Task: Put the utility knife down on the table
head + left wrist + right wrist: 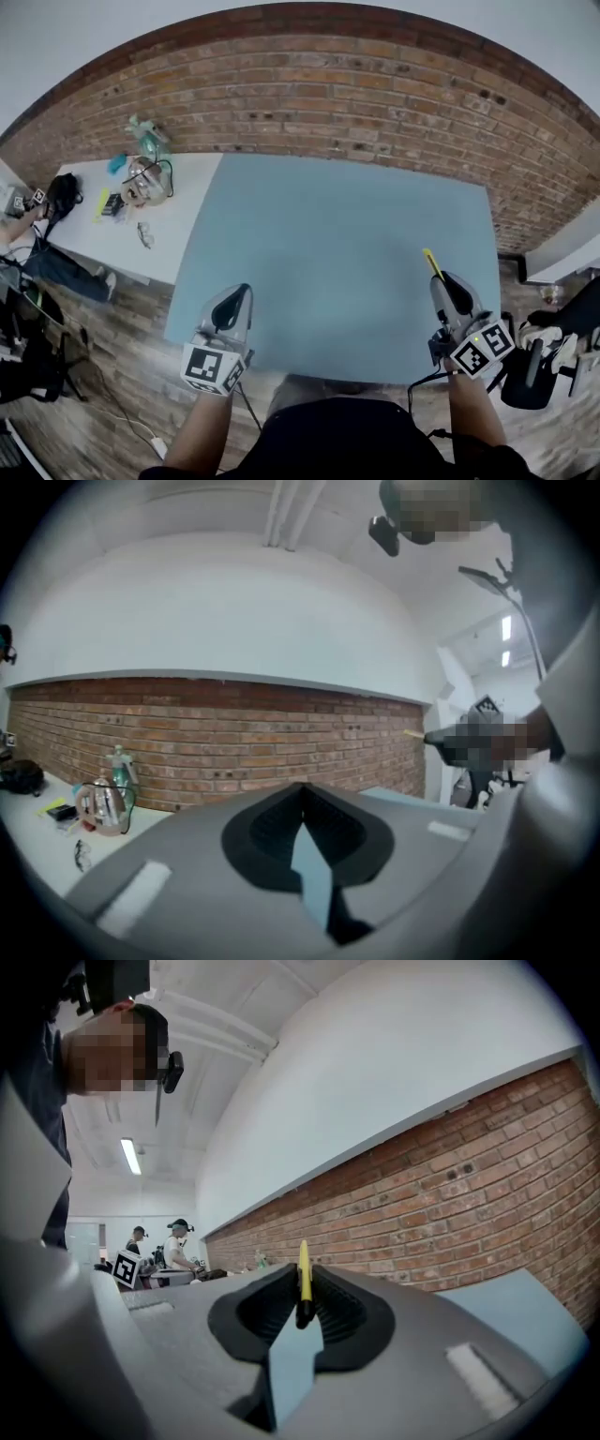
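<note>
Right claw [448,281] level above table [337,234], clenched on yellow utility knife [431,263]; left claw [239,292] level, clenched empty.

Two handheld grippers over the near edge of a blue table [337,225], with a brick wall [309,84] behind.
Lower left: left gripper [244,292] pointing away over the table's near left corner, its marker cube [214,366] facing the camera. Lower right: right gripper [441,279] with a yellow utility knife [431,262] sticking out past its jaws, over the table's near right part; contact with the surface not discernible. Farther left: a white table [192,234] carrying a spray bottle [145,139] and small clutter.
</note>
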`<state>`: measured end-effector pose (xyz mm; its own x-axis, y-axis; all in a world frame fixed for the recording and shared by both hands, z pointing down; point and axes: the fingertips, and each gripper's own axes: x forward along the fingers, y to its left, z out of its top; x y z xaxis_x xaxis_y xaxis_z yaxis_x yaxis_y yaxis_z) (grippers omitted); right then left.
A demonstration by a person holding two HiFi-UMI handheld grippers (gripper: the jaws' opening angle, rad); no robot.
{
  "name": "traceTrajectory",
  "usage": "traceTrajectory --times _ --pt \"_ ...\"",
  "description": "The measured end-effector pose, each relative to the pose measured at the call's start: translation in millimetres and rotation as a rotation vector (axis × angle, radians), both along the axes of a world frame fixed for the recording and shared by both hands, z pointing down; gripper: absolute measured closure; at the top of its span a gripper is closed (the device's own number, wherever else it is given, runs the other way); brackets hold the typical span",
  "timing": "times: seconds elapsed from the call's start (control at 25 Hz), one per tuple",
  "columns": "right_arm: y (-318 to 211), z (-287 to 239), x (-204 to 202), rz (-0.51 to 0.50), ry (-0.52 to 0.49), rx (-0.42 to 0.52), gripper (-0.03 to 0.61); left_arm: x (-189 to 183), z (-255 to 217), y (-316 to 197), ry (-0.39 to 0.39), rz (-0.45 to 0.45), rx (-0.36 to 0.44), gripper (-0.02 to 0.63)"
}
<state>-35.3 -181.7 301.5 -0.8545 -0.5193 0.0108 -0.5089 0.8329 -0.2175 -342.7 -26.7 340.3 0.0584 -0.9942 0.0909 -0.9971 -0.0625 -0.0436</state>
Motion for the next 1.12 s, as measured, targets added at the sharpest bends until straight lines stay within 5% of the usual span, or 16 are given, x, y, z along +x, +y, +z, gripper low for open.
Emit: traceTrajectory --times 0.24,0.52,1.12 --pt "-10.0 5.2 -10.2 0.153 0.026 -0.036 0.525 -25.0 -1.3 -65.9 0.009 0.155 -0.009 0.623" --pt "-11.4 -2.6 -20.2 0.222 0.048 -0.031 0.525 -24.5 -9.8 -104.5 0.047 0.284 0.027 0.623" --pt "-46.8 -3.8 -12.6 0.178 0.011 0.018 0.525 2.7 -30.7 -122.7 0.027 0.263 0.024 0.623"
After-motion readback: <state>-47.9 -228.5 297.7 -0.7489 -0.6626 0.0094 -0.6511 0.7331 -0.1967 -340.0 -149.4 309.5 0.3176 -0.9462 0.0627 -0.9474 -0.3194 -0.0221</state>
